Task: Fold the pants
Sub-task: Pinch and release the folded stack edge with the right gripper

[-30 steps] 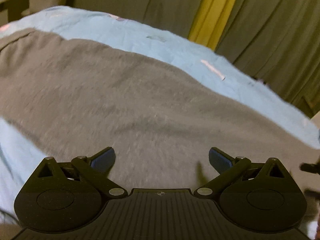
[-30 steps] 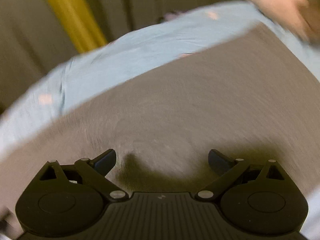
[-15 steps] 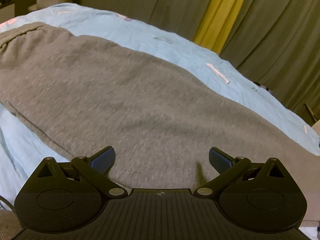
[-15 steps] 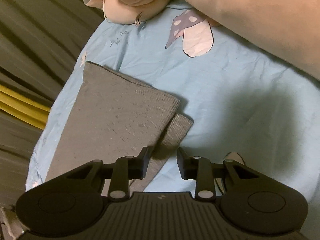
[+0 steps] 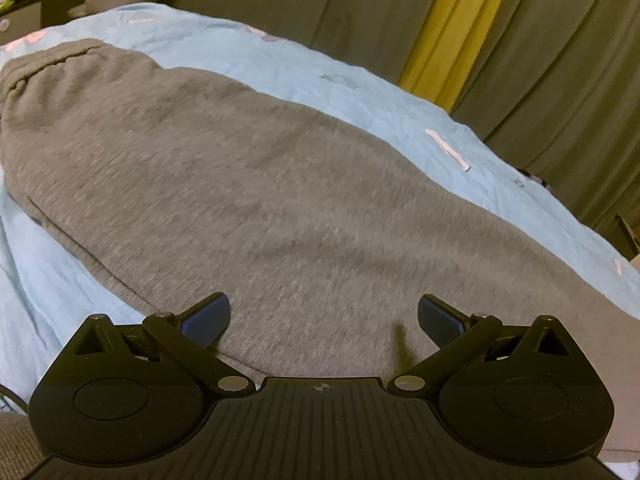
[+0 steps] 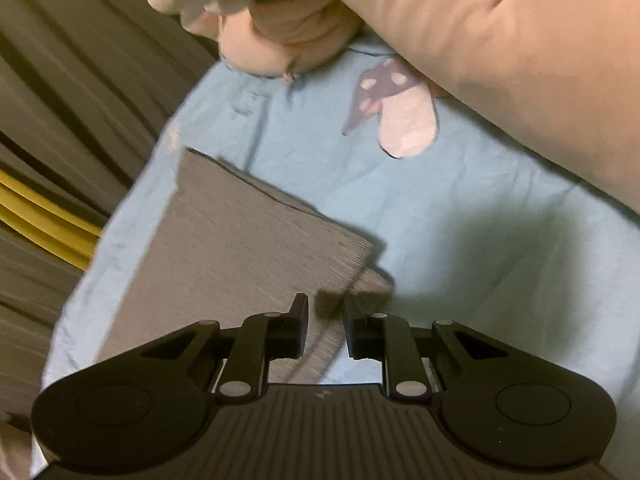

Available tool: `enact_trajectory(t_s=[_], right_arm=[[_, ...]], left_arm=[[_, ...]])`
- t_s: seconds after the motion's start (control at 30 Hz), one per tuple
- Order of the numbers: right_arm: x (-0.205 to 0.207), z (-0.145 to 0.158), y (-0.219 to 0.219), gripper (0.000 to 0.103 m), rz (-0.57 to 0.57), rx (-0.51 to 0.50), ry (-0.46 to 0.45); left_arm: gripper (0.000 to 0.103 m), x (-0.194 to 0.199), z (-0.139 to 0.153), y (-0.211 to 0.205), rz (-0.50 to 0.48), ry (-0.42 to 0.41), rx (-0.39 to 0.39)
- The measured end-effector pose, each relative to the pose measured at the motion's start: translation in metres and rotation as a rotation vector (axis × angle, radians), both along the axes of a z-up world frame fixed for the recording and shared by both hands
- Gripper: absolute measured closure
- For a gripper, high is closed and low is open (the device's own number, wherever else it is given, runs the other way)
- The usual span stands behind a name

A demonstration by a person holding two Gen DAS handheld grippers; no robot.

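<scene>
Pants (image 5: 280,200) lie on the bed (image 5: 360,92), legs stacked, crosswise fold undone.
Right hand-held gripper (image 6: 326,328) is closing over their cuff corner; left hand-held gripper (image 5: 324,316) gapes above them.

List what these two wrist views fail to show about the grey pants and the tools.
- Left wrist view: the grey knit pants run under the open left tool; their near edge is hidden.
- Right wrist view: the right tool is closing at the cuff corner; motion blur hides whether the pads touch cloth.
- Neither view shows the whole garment.
</scene>
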State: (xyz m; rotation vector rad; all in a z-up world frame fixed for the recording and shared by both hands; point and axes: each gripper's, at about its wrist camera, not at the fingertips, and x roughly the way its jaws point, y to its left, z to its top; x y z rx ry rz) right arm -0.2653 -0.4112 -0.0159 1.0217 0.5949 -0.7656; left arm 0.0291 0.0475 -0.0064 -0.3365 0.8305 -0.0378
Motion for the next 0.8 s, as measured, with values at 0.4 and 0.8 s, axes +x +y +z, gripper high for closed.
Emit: enact_trajectory(t_s=[0.4, 0.8], right_arm=[[0.010, -0.018, 0.001, 0.098, 0.022, 0.058, -0.075], [0.000, -0.005, 0.000, 0.100, 0.006, 0.077, -0.104]], left_arm=[[0.000, 0.001, -0.001, -0.001, -0.002, 0.007, 0.009], [0.000, 0.001, -0.001, 0.000, -0.002, 0.008, 0.004]])
